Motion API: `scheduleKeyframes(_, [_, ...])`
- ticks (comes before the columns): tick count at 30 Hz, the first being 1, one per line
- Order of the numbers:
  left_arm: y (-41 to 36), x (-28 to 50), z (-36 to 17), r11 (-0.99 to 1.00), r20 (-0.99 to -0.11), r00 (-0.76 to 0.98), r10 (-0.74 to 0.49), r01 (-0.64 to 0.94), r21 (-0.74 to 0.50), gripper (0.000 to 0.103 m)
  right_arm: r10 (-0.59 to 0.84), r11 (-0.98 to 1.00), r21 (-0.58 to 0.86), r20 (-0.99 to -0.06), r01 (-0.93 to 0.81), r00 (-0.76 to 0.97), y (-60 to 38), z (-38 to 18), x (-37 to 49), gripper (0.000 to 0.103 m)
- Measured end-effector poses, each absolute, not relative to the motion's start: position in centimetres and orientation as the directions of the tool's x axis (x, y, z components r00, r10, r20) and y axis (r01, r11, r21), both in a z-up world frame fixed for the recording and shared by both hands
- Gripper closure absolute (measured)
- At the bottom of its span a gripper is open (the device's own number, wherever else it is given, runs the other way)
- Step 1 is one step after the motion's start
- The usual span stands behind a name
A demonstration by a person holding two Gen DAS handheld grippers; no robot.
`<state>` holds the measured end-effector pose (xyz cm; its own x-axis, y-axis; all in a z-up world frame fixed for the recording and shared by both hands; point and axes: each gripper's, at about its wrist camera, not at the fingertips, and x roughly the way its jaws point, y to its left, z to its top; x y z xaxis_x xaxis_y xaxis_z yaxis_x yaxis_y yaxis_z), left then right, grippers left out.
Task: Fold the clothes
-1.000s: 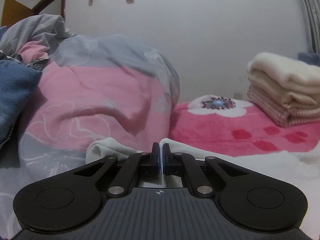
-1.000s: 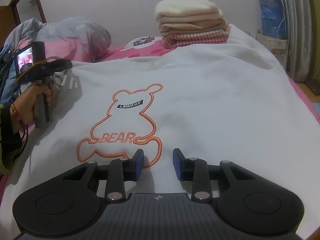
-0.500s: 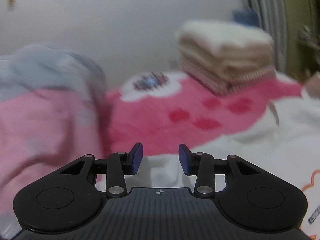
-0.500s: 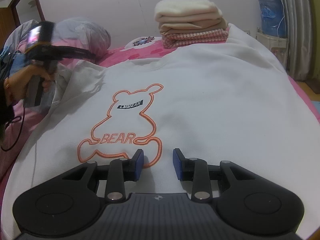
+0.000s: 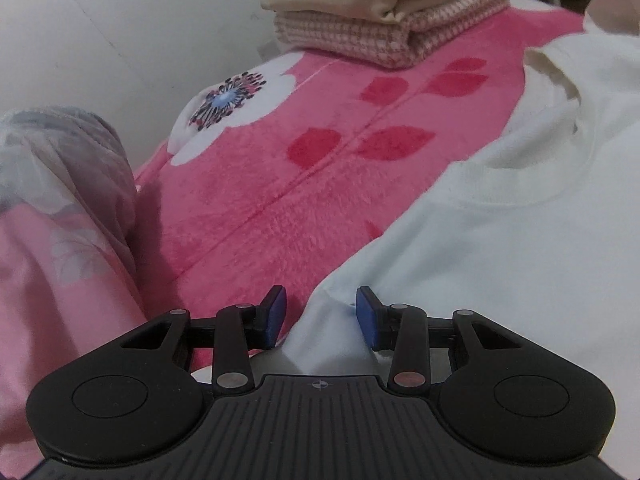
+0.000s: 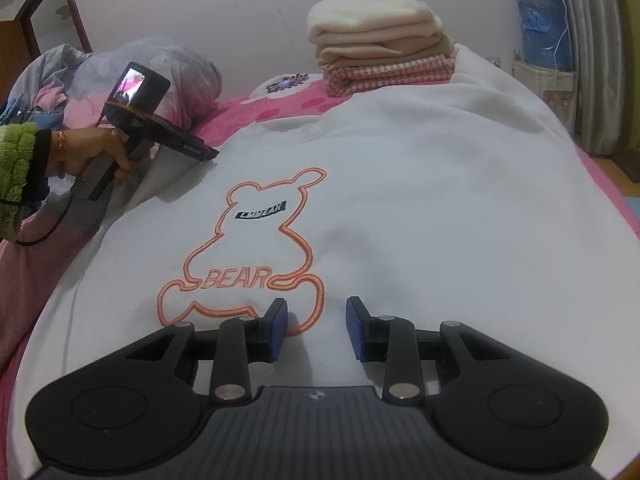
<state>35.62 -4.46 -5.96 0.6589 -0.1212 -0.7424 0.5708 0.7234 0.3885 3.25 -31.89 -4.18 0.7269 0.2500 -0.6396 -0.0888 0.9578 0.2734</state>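
Note:
A white sweatshirt (image 6: 420, 208) with an orange bear outline and the word BEAR lies spread flat on the bed. My left gripper (image 5: 321, 314) is open, its jaws either side of the sweatshirt's shoulder edge (image 5: 332, 332) by the collar (image 5: 516, 196). It also shows in the right wrist view (image 6: 200, 154), held by a hand at the sweatshirt's far left corner. My right gripper (image 6: 316, 330) is open and empty, low over the hem below the bear print.
A pink floral blanket (image 5: 304, 168) covers the bed. A stack of folded cream and checked clothes (image 6: 380, 52) sits at the far end. A bunched grey-pink duvet (image 6: 160, 76) lies at the left. A blue bottle (image 6: 540, 24) stands at the right.
My left gripper has opened, letting go of white fabric, and swung right to the sweatshirt's shoulder near the collar. My right gripper has not moved.

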Motion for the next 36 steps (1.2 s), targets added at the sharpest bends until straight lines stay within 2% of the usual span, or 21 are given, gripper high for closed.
scheduleKeyframes(1, [-4.3,35.7,-5.9,0.735,-0.748,0.649,-0.137,0.573,0.363,0.070,0.250,0.958,0.274,-0.640,-0.088,0.727,-31.9,-4.2,3.3,0.068])
scheduleKeyframes(2, [-4.1,35.8,-5.9,0.746,-0.754,0.639,-0.152,0.575,0.337,0.081,0.249,0.958,0.274,-0.640,-0.088,0.727,-31.9,-4.2,3.3,0.068])
scheduleKeyframes(5, [-4.1,35.6,-5.9,0.756,-0.748,0.642,-0.170,0.572,0.319,0.094,0.249,0.958,0.272,-0.640,-0.088,0.727,-31.9,-4.2,3.3,0.068])
scheduleKeyframes(8, [-4.2,34.8,-5.8,0.780,-0.690,0.708,-0.151,0.514,0.356,0.097,0.249,0.958,0.272,-0.639,-0.089,0.728,-31.9,-4.2,3.4,0.068])
scheduleKeyframes(13, [-3.8,31.7,-4.2,0.851,-0.470,0.876,-0.107,0.326,0.413,0.097,0.248,0.959,0.270,-0.638,-0.090,0.729,-31.9,-4.2,3.4,0.068])
scheduleKeyframes(14, [-3.9,31.5,-4.5,0.850,-0.450,0.888,-0.089,0.303,0.430,0.097,0.249,0.958,0.271,-0.638,-0.090,0.729,-31.9,-4.2,3.4,0.068])
scheduleKeyframes(16, [-4.0,32.7,-6.1,0.859,-0.503,0.864,-0.030,0.280,0.430,0.093,0.251,0.958,0.273,-0.637,-0.090,0.729,-32.0,-4.3,3.5,0.068])
scheduleKeyframes(19, [-3.4,34.3,-6.5,0.923,-0.564,0.825,0.020,0.202,0.327,0.086,0.252,0.957,0.274,-0.637,-0.092,0.728,-32.1,-4.3,3.4,0.068])
scheduleKeyframes(21, [-3.4,33.8,-4.8,0.953,-0.538,0.843,-0.001,0.164,0.255,0.083,0.252,0.958,0.273,-0.637,-0.092,0.728,-32.1,-4.3,3.4,0.068])
scheduleKeyframes(23, [-3.6,32.7,-3.1,0.961,-0.481,0.877,0.004,0.130,0.244,0.069,0.254,0.957,0.274,-0.637,-0.094,0.728,-32.1,-4.3,3.4,0.068])
scheduleKeyframes(24, [-3.8,32.2,-2.4,0.963,-0.446,0.895,0.016,0.106,0.249,0.066,0.255,0.957,0.275,-0.637,-0.094,0.727,-32.2,-4.3,3.4,0.068])
scheduleKeyframes(28, [-4.4,29.9,0.5,0.973,-0.338,0.940,0.036,0.044,0.227,0.063,0.260,0.955,0.280,-0.637,-0.097,0.726,-32.3,-4.3,3.5,0.068])
scheduleKeyframes(30, [-4.8,29.5,1.2,0.985,-0.366,0.931,0.002,0.062,0.162,0.062,0.261,0.955,0.281,-0.637,-0.097,0.725,-32.4,-4.2,3.6,0.068])
scheduleKeyframes(34, [-5.8,30.7,-1.2,0.985,-0.571,0.804,-0.166,0.158,-0.064,0.062,0.285,0.941,0.330,-0.639,-0.081,0.715,-33.1,-4.0,3.8,0.068])
scheduleKeyframes(36, [-6.3,31.3,-3.5,0.977,-0.624,0.751,-0.215,0.164,-0.139,0.062,0.280,0.939,0.336,-0.639,-0.067,0.716,-33.6,-3.0,4.3,0.067])
